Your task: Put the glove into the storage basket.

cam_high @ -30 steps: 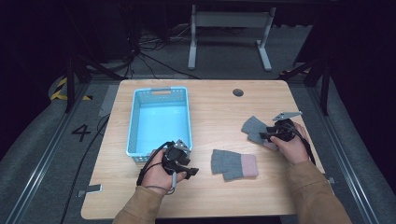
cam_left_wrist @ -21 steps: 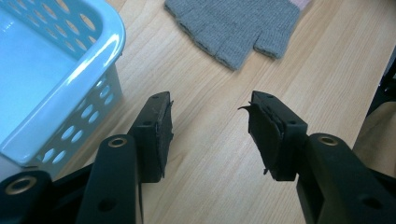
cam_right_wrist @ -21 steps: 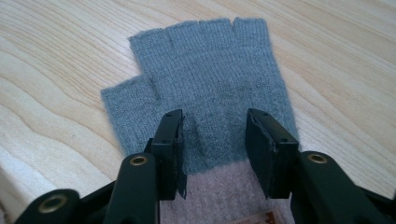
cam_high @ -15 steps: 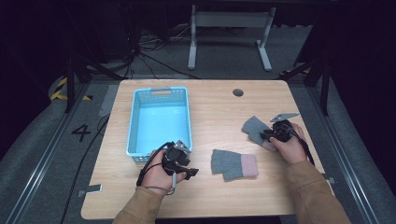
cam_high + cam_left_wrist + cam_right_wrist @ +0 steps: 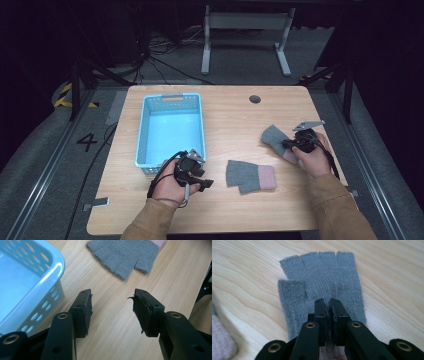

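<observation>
Two grey fingerless gloves with pink cuffs lie on the wooden table [image 5: 230, 115]. One glove [image 5: 249, 176] lies flat at the front middle, and its finger end [image 5: 125, 255] shows ahead of my left gripper [image 5: 112, 305]. That gripper [image 5: 206, 177] stands open and holds nothing, close to the front right corner of the light blue basket [image 5: 170, 130]. The other glove [image 5: 274, 137] lies at the right. My right gripper [image 5: 286, 145] is shut on this glove [image 5: 322, 280], its jaws [image 5: 329, 302] pinching a fold of the knit near the palm.
The blue basket's perforated wall [image 5: 30, 277] is just left of the left jaws. The pink cuff [image 5: 222, 342] of the middle glove shows at the lower left of the right gripper view. A round cable hole [image 5: 255, 99] sits at the table's far side.
My right gripper has shifted slightly toward the left, onto the right-hand glove. The left gripper and the middle glove have not moved.
</observation>
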### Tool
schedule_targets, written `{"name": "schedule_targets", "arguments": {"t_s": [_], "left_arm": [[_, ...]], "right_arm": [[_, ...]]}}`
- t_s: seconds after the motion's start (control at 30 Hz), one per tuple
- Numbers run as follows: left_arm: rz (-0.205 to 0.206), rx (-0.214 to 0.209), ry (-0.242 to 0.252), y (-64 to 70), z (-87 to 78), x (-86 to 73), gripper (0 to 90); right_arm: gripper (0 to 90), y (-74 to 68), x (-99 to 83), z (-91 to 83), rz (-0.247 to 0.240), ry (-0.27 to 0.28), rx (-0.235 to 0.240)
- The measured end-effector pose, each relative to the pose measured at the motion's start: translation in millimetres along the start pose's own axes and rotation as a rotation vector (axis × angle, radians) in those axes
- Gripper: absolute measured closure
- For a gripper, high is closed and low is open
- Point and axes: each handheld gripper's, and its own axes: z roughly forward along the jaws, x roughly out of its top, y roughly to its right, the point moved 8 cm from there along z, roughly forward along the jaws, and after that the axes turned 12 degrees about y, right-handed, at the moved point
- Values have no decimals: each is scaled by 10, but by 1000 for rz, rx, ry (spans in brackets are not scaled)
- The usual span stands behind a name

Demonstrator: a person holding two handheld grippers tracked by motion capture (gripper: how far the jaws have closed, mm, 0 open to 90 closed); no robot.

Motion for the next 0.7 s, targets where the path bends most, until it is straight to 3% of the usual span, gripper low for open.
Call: {"name": "schedule_targets", "arguments": {"t_s": [0.47,0.7], "left_arm": [[20,-33,-3,48,69,82,504],[26,-39,-1,60,88,109,498]], "right_arm": [[852,-232,220,-306,-39,71,45],[851,-430,327,-431,-36,112,154]]}}
